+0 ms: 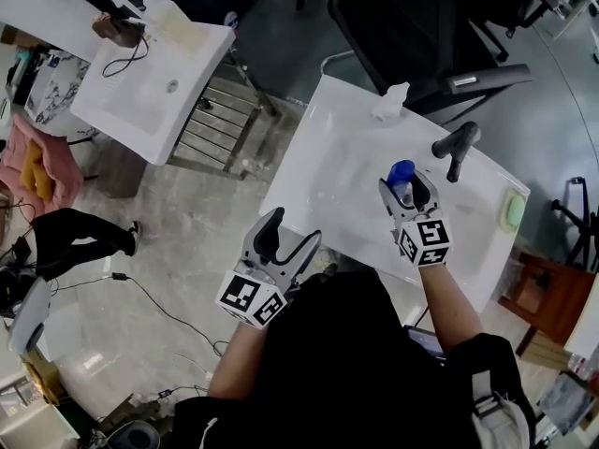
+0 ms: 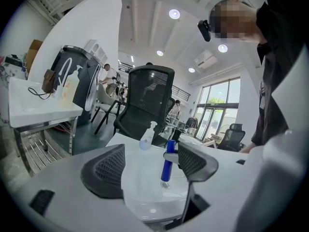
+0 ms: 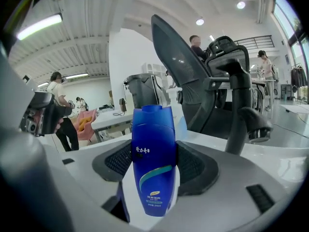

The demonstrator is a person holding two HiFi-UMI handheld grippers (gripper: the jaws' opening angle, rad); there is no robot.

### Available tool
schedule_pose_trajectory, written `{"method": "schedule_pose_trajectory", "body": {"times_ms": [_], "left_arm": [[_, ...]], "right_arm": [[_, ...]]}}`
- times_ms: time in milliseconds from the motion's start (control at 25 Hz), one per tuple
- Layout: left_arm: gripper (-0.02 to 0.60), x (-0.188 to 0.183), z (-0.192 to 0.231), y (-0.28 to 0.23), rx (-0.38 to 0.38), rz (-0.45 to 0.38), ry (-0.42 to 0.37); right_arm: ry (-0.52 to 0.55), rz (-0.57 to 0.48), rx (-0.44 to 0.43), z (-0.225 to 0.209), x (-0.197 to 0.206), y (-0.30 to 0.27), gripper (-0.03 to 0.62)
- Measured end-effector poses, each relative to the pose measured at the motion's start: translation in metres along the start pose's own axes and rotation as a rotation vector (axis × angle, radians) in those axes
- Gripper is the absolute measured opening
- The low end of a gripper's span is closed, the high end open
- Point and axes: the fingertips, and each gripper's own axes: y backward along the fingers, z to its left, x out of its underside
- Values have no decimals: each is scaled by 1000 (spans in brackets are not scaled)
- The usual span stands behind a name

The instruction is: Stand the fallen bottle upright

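My right gripper [image 1: 408, 191] is shut on a blue shampoo bottle [image 1: 401, 177] over the right part of the white table [image 1: 328, 162]. In the right gripper view the blue bottle [image 3: 153, 158] stands upright between the mesh pads [image 3: 195, 167], which touch its two sides. The left gripper view shows the same bottle [image 2: 167, 164] upright, just above the tabletop. My left gripper [image 1: 292, 231] hangs open at the table's near left edge with nothing between its fingers [image 2: 104, 170].
A clear spray bottle [image 1: 388, 101] lies at the table's far edge. A black office chair [image 1: 412, 26] stands behind it, its armrest [image 1: 456, 144] over the table's right side. A green object [image 1: 514, 210] sits at the right edge. Another white table [image 1: 150, 78] stands at left.
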Motion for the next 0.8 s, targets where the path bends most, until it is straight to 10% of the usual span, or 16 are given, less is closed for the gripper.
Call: {"method": "schedule_pose_trajectory", "body": {"times_ms": [800], "left_arm": [[350, -15, -83, -58, 202, 0, -48]], "right_arm": [[-63, -213, 244, -98, -53, 137, 290]]}}
